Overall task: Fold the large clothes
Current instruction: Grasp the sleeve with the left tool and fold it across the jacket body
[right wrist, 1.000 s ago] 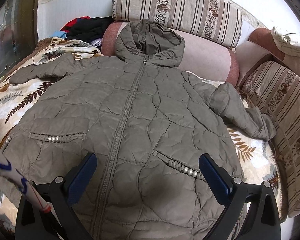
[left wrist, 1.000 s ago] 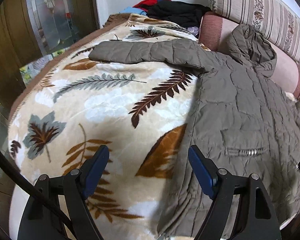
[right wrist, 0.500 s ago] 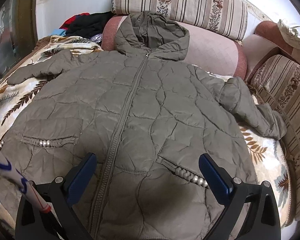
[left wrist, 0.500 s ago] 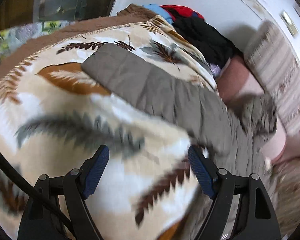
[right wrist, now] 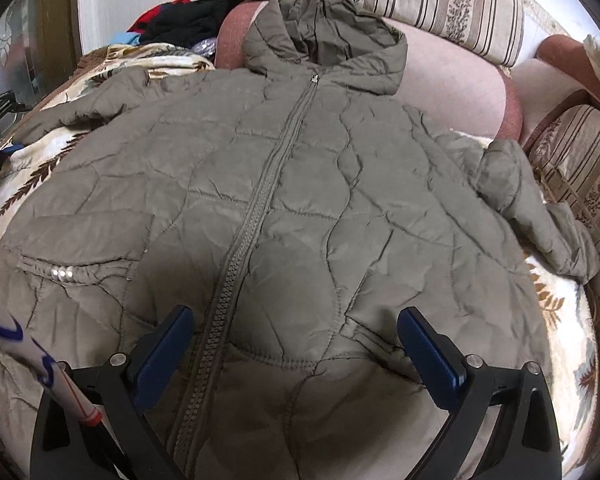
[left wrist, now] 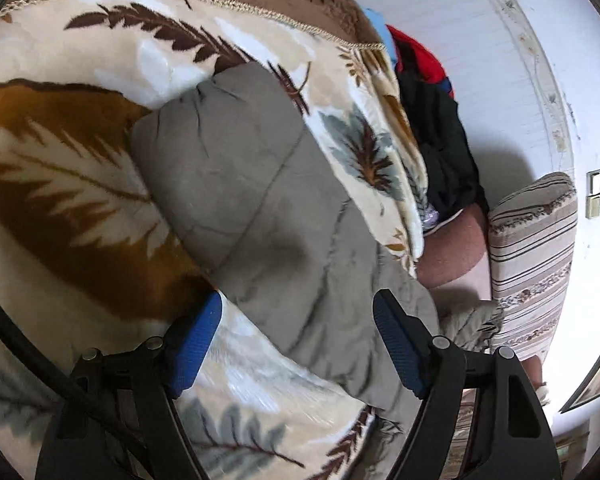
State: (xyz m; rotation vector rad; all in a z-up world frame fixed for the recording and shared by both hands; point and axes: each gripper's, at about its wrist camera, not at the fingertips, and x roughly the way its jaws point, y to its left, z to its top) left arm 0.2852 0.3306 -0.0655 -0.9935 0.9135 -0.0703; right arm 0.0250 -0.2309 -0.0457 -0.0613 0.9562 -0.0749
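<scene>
An olive quilted hooded jacket (right wrist: pixel 300 200) lies zipped and face up on a leaf-patterned blanket (right wrist: pixel 27 176) over a sofa. Its hood (right wrist: pixel 324 32) rests against the pink backrest. My right gripper (right wrist: pixel 295 344) hovers open just above the lower front, straddling the zipper. In the left wrist view the jacket's left sleeve (left wrist: pixel 239 184) lies stretched out on the blanket (left wrist: pixel 59 184). My left gripper (left wrist: pixel 297 344) is low over that sleeve with the sleeve between its blue pads (left wrist: pixel 195 344). Its jaws are closing, but the pads do not press on the cloth.
A pile of black, red and blue clothes (right wrist: pixel 187 20) sits at the blanket's far left end by the white wall. Striped cushions (right wrist: pixel 420 0) line the back and the right side. The jacket's other sleeve (right wrist: pixel 540 216) lies bent at the right. A white stick (right wrist: pixel 31 352) crosses the lower left corner.
My left gripper has swung from the jacket's hem side out to the left sleeve, rolled and come down close to it. The right gripper has sunk a little toward the jacket front.
</scene>
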